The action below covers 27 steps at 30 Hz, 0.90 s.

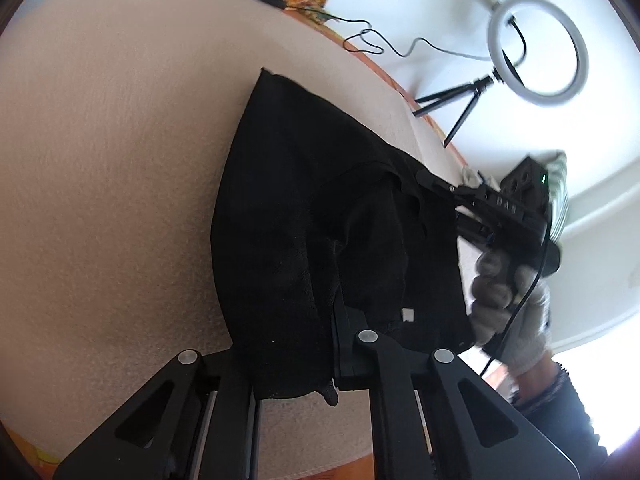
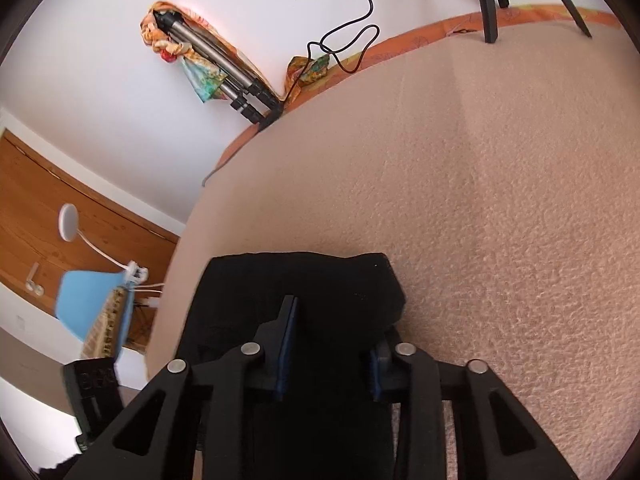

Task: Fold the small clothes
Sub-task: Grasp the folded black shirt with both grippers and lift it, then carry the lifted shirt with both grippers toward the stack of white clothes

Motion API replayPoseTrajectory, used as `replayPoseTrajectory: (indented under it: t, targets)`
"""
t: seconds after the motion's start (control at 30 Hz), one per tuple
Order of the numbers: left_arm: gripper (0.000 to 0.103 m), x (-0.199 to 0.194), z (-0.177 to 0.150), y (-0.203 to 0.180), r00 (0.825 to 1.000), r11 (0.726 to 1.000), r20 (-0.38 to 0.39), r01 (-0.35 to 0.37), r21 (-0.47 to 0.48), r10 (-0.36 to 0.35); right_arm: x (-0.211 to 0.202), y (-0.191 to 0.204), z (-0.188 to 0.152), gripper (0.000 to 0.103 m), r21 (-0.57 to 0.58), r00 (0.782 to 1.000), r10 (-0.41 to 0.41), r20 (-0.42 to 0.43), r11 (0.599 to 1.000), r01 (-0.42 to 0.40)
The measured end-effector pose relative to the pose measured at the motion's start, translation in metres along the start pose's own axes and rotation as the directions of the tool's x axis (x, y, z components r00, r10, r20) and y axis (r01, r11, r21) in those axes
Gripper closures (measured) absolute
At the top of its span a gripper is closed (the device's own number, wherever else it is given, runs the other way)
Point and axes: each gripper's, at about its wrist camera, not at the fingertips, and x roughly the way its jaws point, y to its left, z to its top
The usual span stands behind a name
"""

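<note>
A small black garment [image 1: 304,232] lies partly folded on the beige towel-covered table [image 1: 112,168]. In the left wrist view its near edge drapes over my left gripper [image 1: 336,360], and the cloth hides whether the jaws are closed. My right gripper [image 1: 444,192], held in a gloved hand, reaches into the garment's far side. In the right wrist view the black garment [image 2: 304,280] lies between and over the right gripper [image 2: 332,344], whose blue-padded fingers [image 2: 286,344] stand apart.
A ring light on a small tripod [image 1: 536,52] stands at the table's far edge, with a black cable [image 1: 372,40] beside it. A folded tripod [image 2: 224,68] leans on the wall. An orange patterned cloth [image 2: 420,40] edges the table. A blue chair [image 2: 92,300] stands beyond.
</note>
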Motion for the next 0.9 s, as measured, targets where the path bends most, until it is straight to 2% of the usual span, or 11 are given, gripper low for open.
replayPoseTrajectory:
  t: [0.1, 0.17, 0.33, 0.5, 0.9]
  targets:
    - [0.096, -0.002, -0.002, -0.01, 0.999, 0.996, 0.021, -0.044, 0.08, 0.043, -0.003, 0.01, 0.001, 0.092, -0.036, 0.998, -0.056, 0.008, 0.998, 0.056]
    - [0.096, -0.003, -0.003, -0.016, 0.997, 0.99, 0.04, -0.066, 0.124, 0.062, -0.007, 0.019, 0.001, 0.096, -0.072, 0.995, -0.094, 0.022, 0.993, 0.096]
    - [0.097, -0.011, -0.005, -0.036, 0.99, 0.963, 0.104, -0.115, 0.244, 0.091, -0.016, 0.048, 0.002, 0.098, -0.167, 0.982, -0.178, 0.065, 0.968, 0.187]
    - [0.097, -0.018, -0.007, -0.045, 0.986, 0.947, 0.144, -0.128, 0.293, 0.088, -0.025, 0.071, 0.001, 0.098, -0.227, 0.974, -0.205, 0.093, 0.948, 0.221]
    - [0.097, -0.033, -0.011, -0.065, 0.983, 0.937, 0.183, -0.09, 0.339, 0.028, -0.057, 0.1, -0.007, 0.099, -0.275, 0.963, -0.216, 0.163, 0.927, 0.255]
